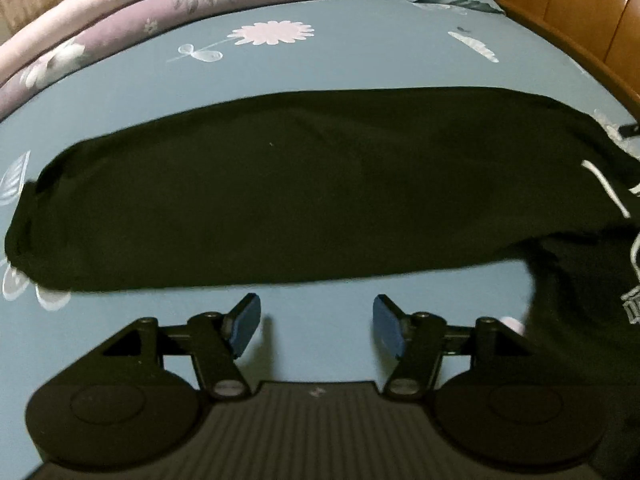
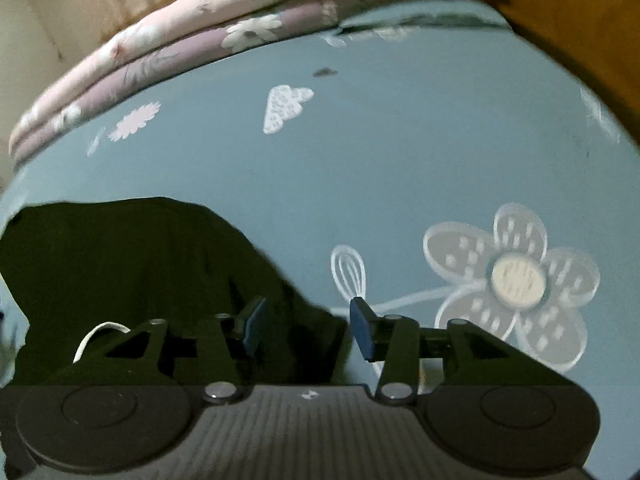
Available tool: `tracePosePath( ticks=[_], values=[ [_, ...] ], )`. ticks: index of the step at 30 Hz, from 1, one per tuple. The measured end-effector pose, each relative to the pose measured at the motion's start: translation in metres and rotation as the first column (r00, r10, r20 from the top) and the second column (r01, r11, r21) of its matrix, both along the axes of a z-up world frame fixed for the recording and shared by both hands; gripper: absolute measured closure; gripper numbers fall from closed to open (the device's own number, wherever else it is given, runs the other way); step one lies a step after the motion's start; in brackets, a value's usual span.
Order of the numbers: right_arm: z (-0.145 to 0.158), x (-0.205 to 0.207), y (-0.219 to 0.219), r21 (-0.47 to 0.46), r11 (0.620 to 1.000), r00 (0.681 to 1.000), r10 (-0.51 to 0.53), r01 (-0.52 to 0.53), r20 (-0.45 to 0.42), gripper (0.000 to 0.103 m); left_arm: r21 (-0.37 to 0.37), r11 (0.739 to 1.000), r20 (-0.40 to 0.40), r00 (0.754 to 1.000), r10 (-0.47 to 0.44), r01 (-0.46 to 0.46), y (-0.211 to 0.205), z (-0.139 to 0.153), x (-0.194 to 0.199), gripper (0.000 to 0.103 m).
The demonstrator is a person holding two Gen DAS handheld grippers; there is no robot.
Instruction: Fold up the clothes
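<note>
A black garment lies flat across the blue bed sheet in the left wrist view. It forms a long dark band with a white drawstring and white print at its right end. My left gripper hovers over bare sheet just in front of the garment's near edge, open with nothing between the blue pads. In the right wrist view the same black garment fills the lower left, with a white cord loop showing. My right gripper stands open above the garment's edge, its pads not pressing on the cloth.
A folded pink and purple floral quilt lies along the far side of the bed. A wooden bed frame rises at the right. The sheet spreads with flower prints to the right of the garment.
</note>
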State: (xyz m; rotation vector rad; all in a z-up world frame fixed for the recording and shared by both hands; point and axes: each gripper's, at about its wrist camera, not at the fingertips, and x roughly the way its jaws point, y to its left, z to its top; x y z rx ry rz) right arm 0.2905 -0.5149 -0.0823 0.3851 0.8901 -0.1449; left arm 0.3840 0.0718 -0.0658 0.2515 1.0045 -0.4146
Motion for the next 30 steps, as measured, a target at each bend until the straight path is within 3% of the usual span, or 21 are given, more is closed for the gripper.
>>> tracePosePath(
  ticks=[3,7,9,12,15,20,26,30],
  values=[
    [-0.022,-0.004,-0.002,0.06,0.998,1.0,-0.022,0.021,0.022,0.052,-0.006,1.0,0.007,1.0,0.013,-0.013,-0.005,0.013,-0.018,0.04],
    [-0.041,0.003,0.011,0.045,0.999,0.999,0.0,-0.002,0.04,0.052,-0.015,1.0,0.024,0.999,0.022,-0.022,-0.015,0.033,-0.046,0.039],
    [-0.042,0.009,0.02,-0.029,1.0,1.0,-0.007,0.008,0.027,0.062,0.002,0.999,0.032,0.999,0.033,-0.033,-0.02,0.04,-0.058,0.039],
    [-0.036,0.013,0.019,-0.08,0.996,0.998,-0.045,0.048,0.042,0.065,0.024,0.999,0.045,0.998,0.043,-0.044,-0.03,0.052,-0.076,0.039],
    [-0.032,0.018,0.002,-0.074,0.992,0.994,-0.098,0.101,0.05,0.066,0.028,0.999,0.044,0.998,0.045,-0.047,-0.041,0.058,-0.091,0.039],
    [-0.037,0.026,-0.01,-0.043,0.995,0.995,-0.095,0.095,0.012,0.06,0.046,0.998,0.03,0.999,0.035,-0.037,-0.066,0.053,-0.121,0.039],
    [-0.008,-0.005,-0.005,0.033,0.998,0.99,-0.059,0.055,0.129,0.052,-0.008,0.993,0.022,0.993,0.119,-0.118,-0.069,0.045,-0.163,0.039],
    [0.019,-0.028,0.009,0.007,0.997,0.985,0.069,-0.071,0.161,0.051,-0.019,0.986,0.01,0.986,0.164,-0.163,-0.065,0.038,-0.185,0.039]
  ],
)
